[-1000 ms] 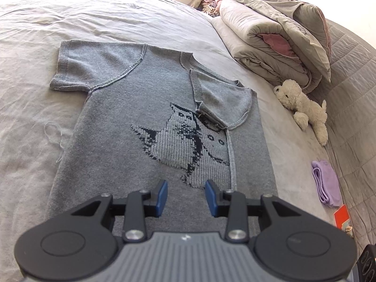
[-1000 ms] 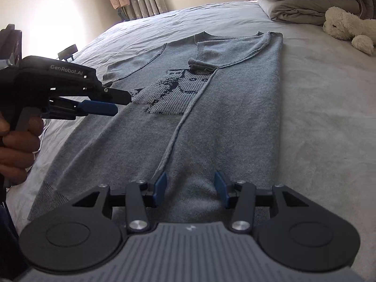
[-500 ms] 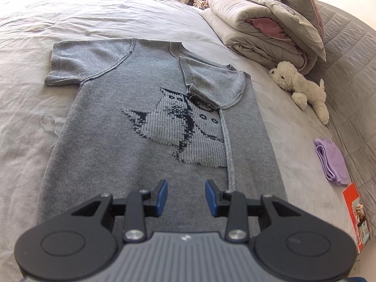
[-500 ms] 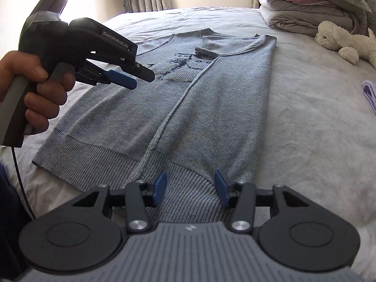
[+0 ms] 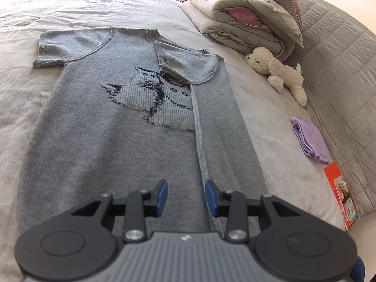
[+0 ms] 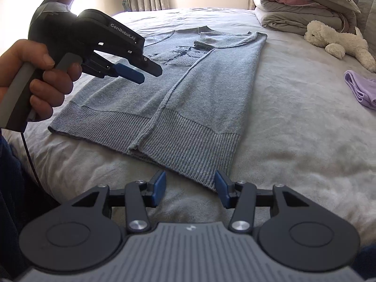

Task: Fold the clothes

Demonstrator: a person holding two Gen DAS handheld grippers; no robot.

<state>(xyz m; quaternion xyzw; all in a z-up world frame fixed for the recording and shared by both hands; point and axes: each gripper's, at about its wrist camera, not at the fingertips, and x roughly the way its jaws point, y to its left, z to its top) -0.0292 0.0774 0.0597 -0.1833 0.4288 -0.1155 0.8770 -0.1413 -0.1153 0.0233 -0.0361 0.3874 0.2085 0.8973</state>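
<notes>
- Left tool (image 5: 186,193) and right tool (image 6: 190,189): jaws parted, both empty.
- Bed (image 6: 293,117): carries the grey sweater (image 6: 206,98), flat, right side folded in.
- Step, as judged: second side fold; next, grip the left sleeve (image 5: 68,47) and hem.

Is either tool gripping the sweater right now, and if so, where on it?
Neither. The left tool hangs over the grey sweater with open jaws and nothing between them. The right tool sits just short of the ribbed hem, also open and holding nothing.
</notes>
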